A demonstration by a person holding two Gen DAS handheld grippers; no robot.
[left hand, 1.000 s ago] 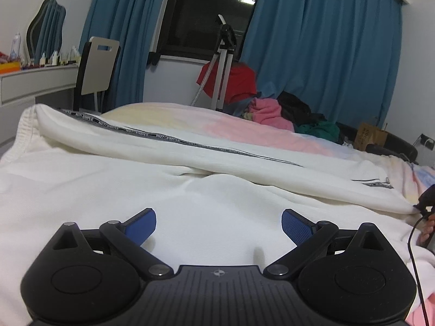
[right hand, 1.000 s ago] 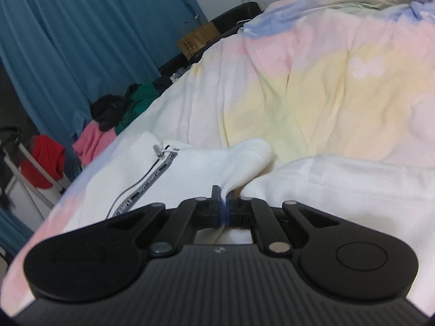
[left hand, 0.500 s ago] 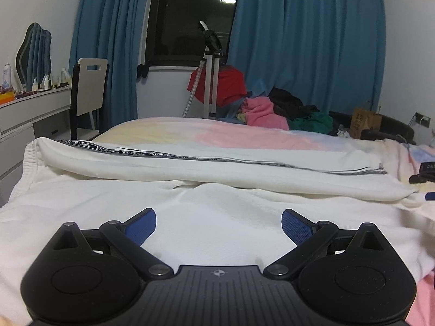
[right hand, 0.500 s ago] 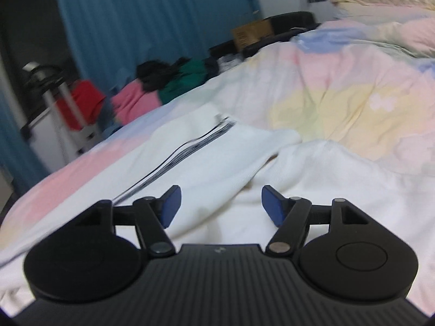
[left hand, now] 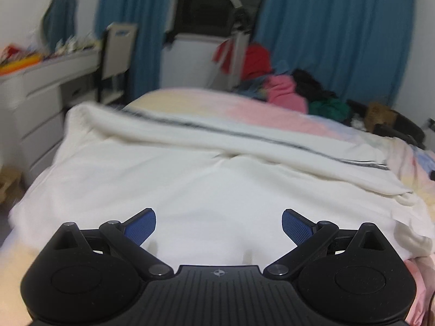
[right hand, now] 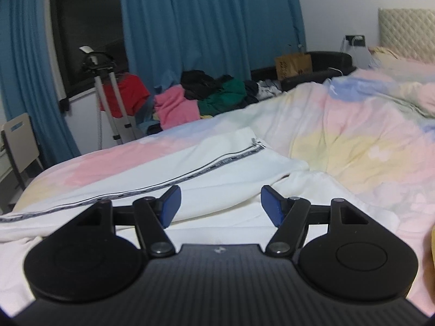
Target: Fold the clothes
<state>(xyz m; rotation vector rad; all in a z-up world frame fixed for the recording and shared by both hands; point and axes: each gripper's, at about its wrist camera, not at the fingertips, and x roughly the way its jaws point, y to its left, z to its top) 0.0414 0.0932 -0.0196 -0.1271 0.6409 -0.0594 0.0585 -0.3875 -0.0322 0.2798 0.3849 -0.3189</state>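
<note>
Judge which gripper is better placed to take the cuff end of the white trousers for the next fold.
Right, probably. The right gripper is open, with the cuff end just ahead; the left gripper faces the broad white fabric, cuff far off.

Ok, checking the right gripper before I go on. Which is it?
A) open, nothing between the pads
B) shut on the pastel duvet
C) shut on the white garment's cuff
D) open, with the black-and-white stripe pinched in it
A: the right gripper has its blue pads standing wide apart, and the white garment lies on the bed beyond them, not between them.
</note>
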